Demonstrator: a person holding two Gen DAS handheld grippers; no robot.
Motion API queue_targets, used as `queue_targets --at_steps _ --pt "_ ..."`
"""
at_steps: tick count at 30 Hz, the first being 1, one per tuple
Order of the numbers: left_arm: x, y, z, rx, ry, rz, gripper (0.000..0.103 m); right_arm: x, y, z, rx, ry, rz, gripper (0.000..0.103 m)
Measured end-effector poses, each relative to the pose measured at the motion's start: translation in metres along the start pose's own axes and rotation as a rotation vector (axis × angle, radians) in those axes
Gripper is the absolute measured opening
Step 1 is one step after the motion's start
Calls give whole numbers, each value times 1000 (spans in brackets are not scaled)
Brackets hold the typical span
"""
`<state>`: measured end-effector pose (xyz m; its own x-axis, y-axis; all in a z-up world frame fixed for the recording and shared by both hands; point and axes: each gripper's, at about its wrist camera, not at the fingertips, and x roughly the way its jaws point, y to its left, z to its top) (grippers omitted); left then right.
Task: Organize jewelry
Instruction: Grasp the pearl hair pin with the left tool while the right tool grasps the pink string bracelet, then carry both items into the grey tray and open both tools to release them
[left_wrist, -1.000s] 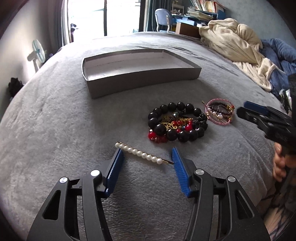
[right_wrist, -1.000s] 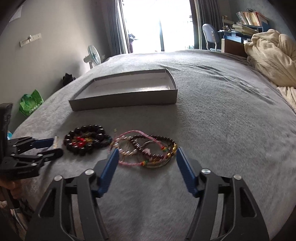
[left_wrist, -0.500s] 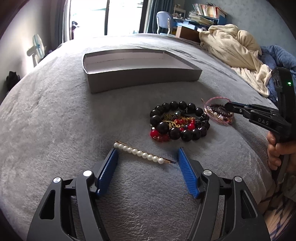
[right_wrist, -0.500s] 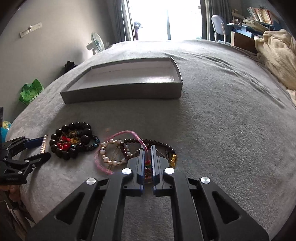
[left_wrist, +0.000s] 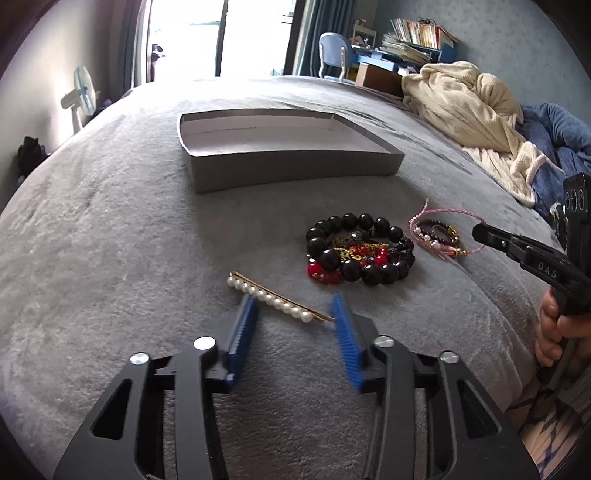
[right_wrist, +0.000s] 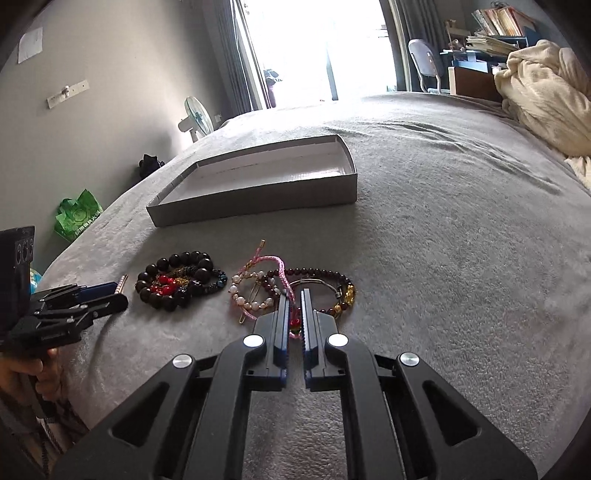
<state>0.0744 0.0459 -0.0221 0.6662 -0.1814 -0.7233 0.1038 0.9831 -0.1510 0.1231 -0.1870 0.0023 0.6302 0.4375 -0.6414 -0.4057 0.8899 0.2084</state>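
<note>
Left wrist view: left gripper (left_wrist: 295, 314) closing astride light, stiff, slippery pearl hairpin (left_wrist: 275, 300), best taken mid-length; right gripper (right_wrist: 294, 295) clamped on limp pink cord bracelet (right_wrist: 280, 271)

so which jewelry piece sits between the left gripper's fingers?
The pearl hairpin, a straight gold bar lined with pearls; left gripper closing around it. The other pieces are round bracelets.

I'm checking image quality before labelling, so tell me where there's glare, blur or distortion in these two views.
Left wrist view: the window is blown out, the left gripper fingertips are motion-blurred as the jaws close around the pearl hair pin, and the gray box bows from fisheye. Right wrist view: window glare washes the far bed; the right gripper is sharp.
</note>
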Motion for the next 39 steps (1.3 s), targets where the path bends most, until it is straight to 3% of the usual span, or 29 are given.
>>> queue_targets --at_steps 3,8,10,12,17,19,21,22,29,39 --pt "-5 5 1 -16 -4 -8 29 -1 2 0 -4 -8 1 5" --pt "-8 10 -1 -23 9 -7 25 -1 3 -2 -7 -9 1 5" --pt "-6 14 0 -48 19 -18 27 -1 3 -2 -9 -9 1 6" --pt "-5 18 1 -80 21 -22 39 0 3 -3 -9 -10 1 5" --pt "6 16 6 -73 35 6 39 0 4 -3 -11 -11 1 6" --pt "11 13 7 -62 43 24 32 0 5 -2 -14 -13 2 6" --pt "11 10 8 -33 41 52 9 -1 6 -1 -17 -15 6 5" --pt "11 10 8 -25 39 57 6 -1 7 0 -18 -17 7 5" --pt "-6 7 12 8 -3 49 6 -10 12 15 -28 -48 20 5" --pt "-18 4 44 40 -63 47 6 -24 17 53 -44 -125 38 5"
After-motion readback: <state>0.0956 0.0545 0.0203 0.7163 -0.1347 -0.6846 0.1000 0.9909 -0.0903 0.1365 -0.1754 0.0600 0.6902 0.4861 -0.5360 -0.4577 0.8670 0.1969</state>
